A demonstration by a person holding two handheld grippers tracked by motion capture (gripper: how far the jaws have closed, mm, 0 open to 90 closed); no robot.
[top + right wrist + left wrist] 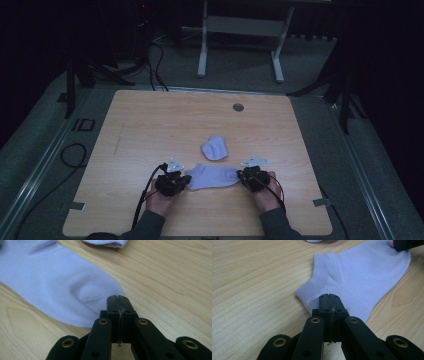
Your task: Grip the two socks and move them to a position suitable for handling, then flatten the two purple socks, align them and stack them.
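A pale lavender ankle sock (212, 176) lies flat near the table's front edge, stretched between my two grippers. My left gripper (187, 178) is shut on its cuff and heel end (329, 296); the ribbed cuff (322, 272) runs off to the left of the jaws. My right gripper (240, 175) is shut on the toe end (117, 298), and the fabric (50, 282) puckers slightly just ahead of the tips. In the left gripper view the right gripper (407, 243) rests on the sock's far corner. A second, bunched lavender sock (215, 148) lies just behind.
The light wooden table (150, 125) has a round grey grommet (238, 107) near its back edge. A white desk frame (240, 30) stands on the floor beyond it, and black cables (75, 155) lie on the floor at the left.
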